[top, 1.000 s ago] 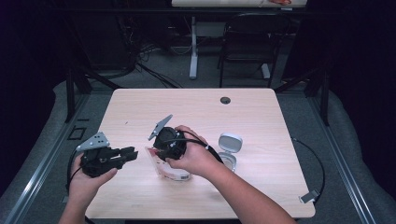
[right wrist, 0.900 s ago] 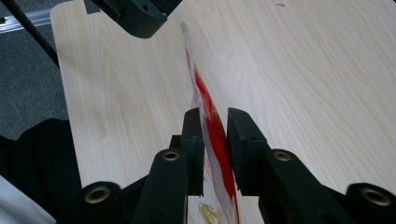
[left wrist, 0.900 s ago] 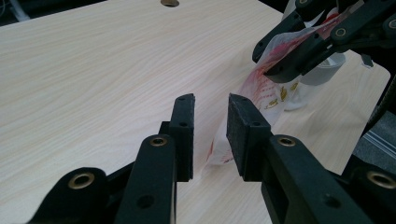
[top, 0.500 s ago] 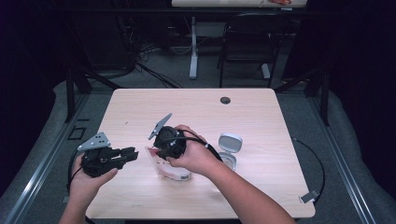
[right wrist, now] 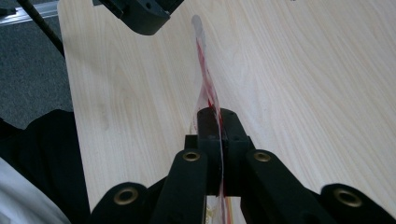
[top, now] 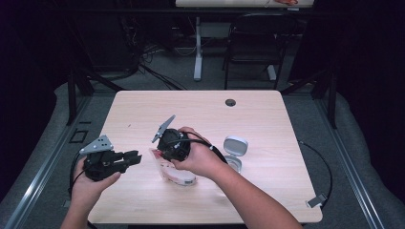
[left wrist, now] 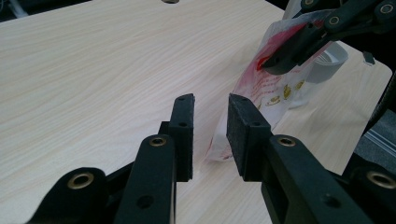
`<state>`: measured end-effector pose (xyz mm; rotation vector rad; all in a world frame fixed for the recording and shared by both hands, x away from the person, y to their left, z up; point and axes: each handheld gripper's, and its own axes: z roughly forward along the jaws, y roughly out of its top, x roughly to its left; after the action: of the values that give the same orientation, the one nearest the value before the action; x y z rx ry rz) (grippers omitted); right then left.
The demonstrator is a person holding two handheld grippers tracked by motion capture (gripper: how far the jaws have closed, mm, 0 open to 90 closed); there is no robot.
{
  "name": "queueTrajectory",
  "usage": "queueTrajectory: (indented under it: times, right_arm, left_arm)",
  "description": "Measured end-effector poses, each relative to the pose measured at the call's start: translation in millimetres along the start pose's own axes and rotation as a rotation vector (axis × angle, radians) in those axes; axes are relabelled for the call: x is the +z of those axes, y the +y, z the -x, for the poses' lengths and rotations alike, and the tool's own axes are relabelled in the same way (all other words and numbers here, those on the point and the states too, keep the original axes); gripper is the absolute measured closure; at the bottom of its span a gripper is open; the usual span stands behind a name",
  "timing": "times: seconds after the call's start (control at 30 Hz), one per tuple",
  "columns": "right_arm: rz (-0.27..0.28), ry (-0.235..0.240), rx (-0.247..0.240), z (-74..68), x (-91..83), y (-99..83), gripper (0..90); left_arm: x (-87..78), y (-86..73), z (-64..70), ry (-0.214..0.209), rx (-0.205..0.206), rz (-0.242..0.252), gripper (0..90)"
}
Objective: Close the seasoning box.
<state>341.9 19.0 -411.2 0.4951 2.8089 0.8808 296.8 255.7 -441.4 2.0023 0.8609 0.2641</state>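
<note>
Both claws unmoved: right claw [right wrist: 219, 116] pinches the bag [right wrist: 205, 88], left claw [left wrist: 210, 116] gapes.

The right gripper [top: 168, 151] holds a clear packet [top: 173, 171] above the table [top: 267, 114].

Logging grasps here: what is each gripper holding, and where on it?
Right gripper pinches the plastic packet at its upper edge. Left gripper is open, holding nothing.
</note>
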Motion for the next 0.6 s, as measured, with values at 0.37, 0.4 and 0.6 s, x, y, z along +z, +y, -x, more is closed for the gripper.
queueTrajectory:
  times: [0.37, 0.4, 0.6]
  right_arm:
    - [0.000, -0.020, -0.015, 1.6, -2.6, -2.3, 89.7]
    - [0.001, -0.021, -0.017, 1.6, -3.0, -2.6, 89.8]
    - [0.010, -0.019, -0.008, 3.7, -5.6, -5.3, 89.9]
  left_arm:
    - [1.7, -0.3, 0.4, 0.000, -0.002, -0.003, 72.0]
    - [2.2, -0.5, 0.6, -0.001, -0.001, -0.002, 72.0]
    - [5.7, -0.3, 2.0, -0.006, 0.006, -0.008, 71.1]
